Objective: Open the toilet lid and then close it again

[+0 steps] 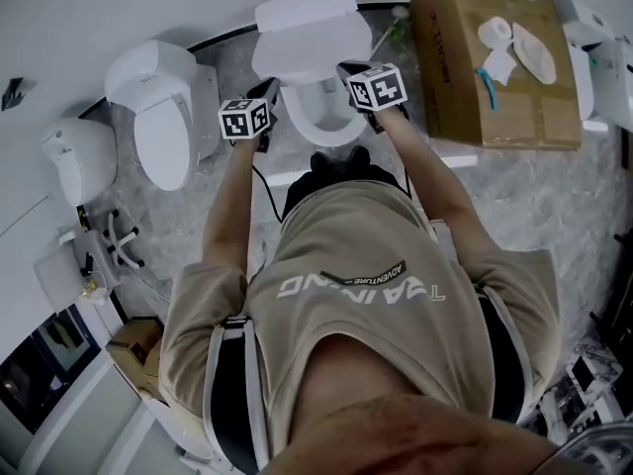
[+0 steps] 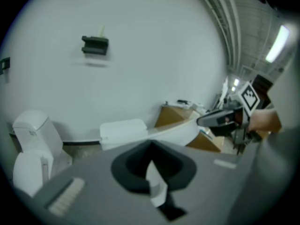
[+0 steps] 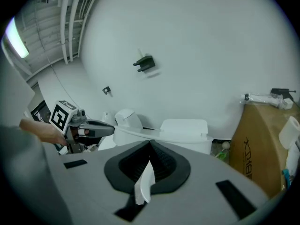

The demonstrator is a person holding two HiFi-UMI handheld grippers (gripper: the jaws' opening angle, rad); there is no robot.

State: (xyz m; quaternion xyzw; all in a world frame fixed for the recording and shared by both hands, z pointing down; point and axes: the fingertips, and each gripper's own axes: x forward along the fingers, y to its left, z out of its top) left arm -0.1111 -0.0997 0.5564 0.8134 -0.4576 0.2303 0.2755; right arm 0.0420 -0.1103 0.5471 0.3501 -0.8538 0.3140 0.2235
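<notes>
**Item: toilet lid, held part-way up by both grippers**

- Toilet lid: white, on the middle toilet straight ahead of the person. It is tilted up off the seat, its back edge toward the tank. The seat ring and the open bowl show below it.
- Left gripper: at the lid's left front edge. Jaws drawn narrow on a thin white sliver, which appears to be the lid's rim.
- Right gripper: at the lid's right front edge. Jaws likewise narrow on a white sliver, again apparently the rim. Each gripper view shows the lid's edge running across to the other gripper.
- Surroundings: a second toilet to the left, lid down; a cardboard box to the right with small white items on top.
- Task status: the lid is neither fully raised against the tank nor flat on the seat. Whether this is the opening or the closing leg cannot be told. At the least, lowering it onto the seat and letting go remain.
</notes>
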